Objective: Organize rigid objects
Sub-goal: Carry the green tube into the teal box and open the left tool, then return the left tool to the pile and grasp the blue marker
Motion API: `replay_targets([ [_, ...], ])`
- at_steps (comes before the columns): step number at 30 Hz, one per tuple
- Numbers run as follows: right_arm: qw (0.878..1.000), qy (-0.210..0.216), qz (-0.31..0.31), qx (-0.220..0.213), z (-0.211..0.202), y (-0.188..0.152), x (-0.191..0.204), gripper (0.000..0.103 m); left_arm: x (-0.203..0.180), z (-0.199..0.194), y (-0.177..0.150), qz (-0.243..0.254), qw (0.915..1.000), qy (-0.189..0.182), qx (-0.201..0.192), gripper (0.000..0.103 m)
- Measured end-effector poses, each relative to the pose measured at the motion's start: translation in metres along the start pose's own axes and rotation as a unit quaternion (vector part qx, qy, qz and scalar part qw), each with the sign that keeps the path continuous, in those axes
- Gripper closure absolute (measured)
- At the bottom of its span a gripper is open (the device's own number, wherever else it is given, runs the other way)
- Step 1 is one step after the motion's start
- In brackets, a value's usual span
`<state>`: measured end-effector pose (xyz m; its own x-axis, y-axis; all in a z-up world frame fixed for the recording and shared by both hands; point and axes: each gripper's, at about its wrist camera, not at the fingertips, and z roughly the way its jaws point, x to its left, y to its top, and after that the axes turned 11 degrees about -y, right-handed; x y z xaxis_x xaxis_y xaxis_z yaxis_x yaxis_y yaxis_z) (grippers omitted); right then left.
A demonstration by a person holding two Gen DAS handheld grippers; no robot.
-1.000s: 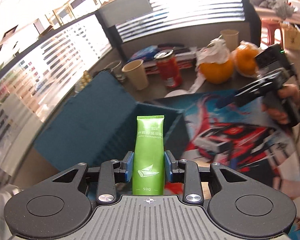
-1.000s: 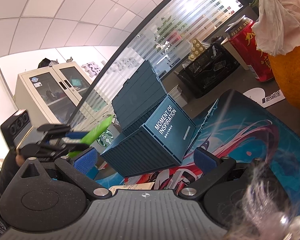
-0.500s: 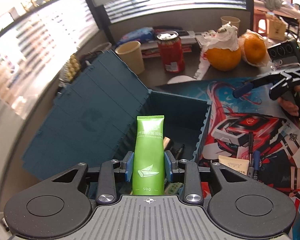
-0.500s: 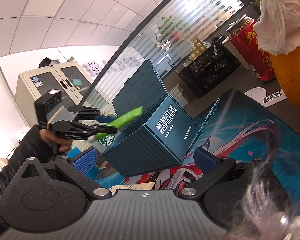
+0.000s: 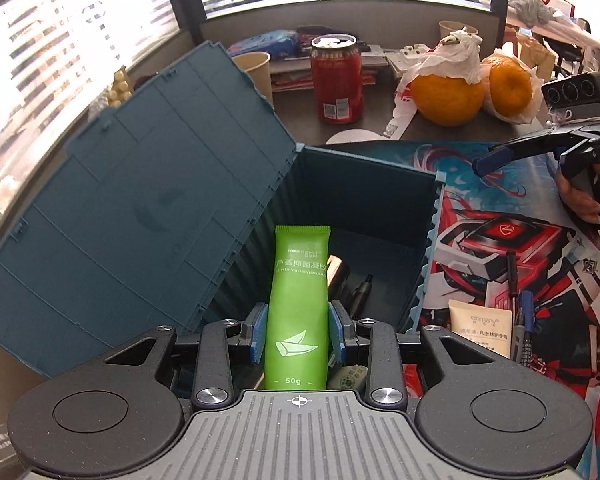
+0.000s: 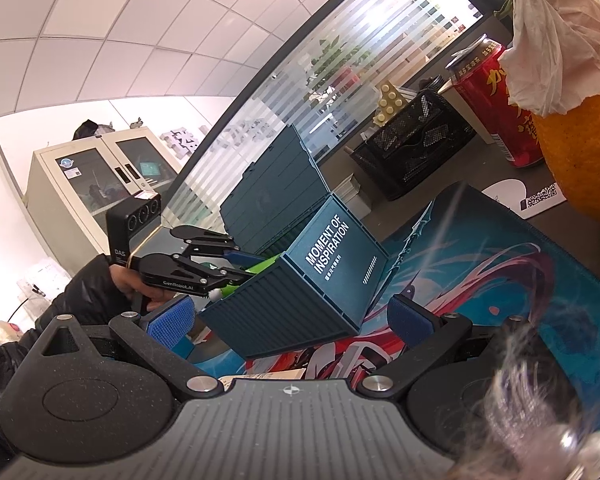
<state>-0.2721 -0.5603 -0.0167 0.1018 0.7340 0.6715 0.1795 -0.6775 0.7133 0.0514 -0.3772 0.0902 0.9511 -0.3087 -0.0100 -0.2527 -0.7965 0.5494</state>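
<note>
My left gripper (image 5: 296,334) is shut on a green tube (image 5: 298,304), its blue pads pressing both sides. It hangs tilted down over the open dark teal storage box (image 5: 380,184), whose lid (image 5: 140,208) stands raised at the left. Small dark items lie inside the box. In the right wrist view the left gripper (image 6: 236,270) holds the green tube (image 6: 260,266) at the box (image 6: 300,292) rim. My right gripper (image 6: 290,318) stands open and empty, seen in the left wrist view (image 5: 496,158) at the right, above the mat.
A cream tube (image 5: 480,334) and pens (image 5: 522,320) lie on the printed mat (image 5: 500,248) right of the box. Behind stand a red can (image 5: 336,80), a paper cup (image 5: 256,70) and two oranges (image 5: 448,96) with a white bag. A black mesh basket (image 6: 416,148) sits farther back.
My left gripper carried the green tube forward and down and tipped over the box, so its inside now shows. The right gripper stayed still.
</note>
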Motion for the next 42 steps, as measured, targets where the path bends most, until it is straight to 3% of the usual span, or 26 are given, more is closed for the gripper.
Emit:
replay_targets([
  [10,1.0,0.001,0.001,-0.003,-0.001,0.001,-0.001,0.0,0.017,0.005,-0.004,-0.031,0.9994,-0.015,-0.009,0.078],
  [25,1.0,-0.01,0.0,0.003,0.002,0.0,-0.001,0.0,-0.01,-0.044,-0.013,-0.029,0.9975,0.035,-0.055,0.071],
  [34,1.0,-0.024,0.0,0.002,0.002,-0.001,0.0,0.0,-0.04,-0.074,-0.037,-0.044,0.994,0.052,-0.085,0.069],
  [36,1.0,-0.027,0.001,0.0,0.002,0.0,0.0,0.0,-0.049,-0.076,-0.044,-0.047,0.9934,0.052,-0.09,0.06],
  [38,1.0,-0.029,0.001,-0.001,0.003,0.0,0.0,0.0,-0.06,-0.077,-0.051,-0.051,0.9924,0.054,-0.098,0.038],
  [42,0.999,-0.036,0.002,-0.002,0.003,0.0,0.0,0.0,-0.088,-0.072,-0.061,-0.046,0.9922,0.03,-0.112,0.03],
])
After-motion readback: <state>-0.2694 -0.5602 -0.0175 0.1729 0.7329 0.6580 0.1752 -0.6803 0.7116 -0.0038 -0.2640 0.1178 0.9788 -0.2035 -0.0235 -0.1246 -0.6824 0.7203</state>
